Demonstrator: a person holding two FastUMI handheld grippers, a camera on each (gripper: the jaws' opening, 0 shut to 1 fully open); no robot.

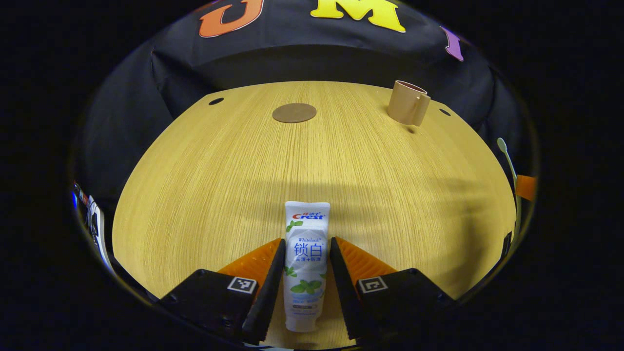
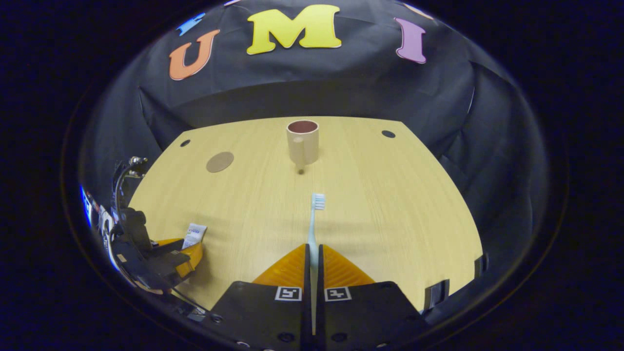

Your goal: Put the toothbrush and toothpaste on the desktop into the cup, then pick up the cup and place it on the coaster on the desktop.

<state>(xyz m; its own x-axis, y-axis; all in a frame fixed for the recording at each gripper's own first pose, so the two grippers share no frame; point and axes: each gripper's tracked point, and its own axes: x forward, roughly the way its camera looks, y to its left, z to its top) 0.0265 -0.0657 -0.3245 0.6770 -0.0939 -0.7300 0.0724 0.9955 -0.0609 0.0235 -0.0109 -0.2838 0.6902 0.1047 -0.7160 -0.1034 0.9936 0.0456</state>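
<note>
left gripper (image 1: 306, 253): fingers closed against both sides of the toothpaste (image 1: 306, 263), a flat-crimped, soft white tube with green leaf print, lying lengthwise between them just above the desktop.
right gripper (image 2: 313, 253): fingers pinched nearly together on the thin pale handle of the toothbrush (image 2: 314, 219), whose bristled head points ahead toward the cup.
cup (image 2: 302, 141): smooth beige cylinder with a darker inside and a handle, upright at the far part of the desktop, nothing in it.
coaster (image 2: 220, 161): flat brown disc, well apart from the cup, to its left in the right gripper view.
desktop (image 1: 219, 185): pale wood grain with fine straight lines and small dark round holes near the far corners.
</note>
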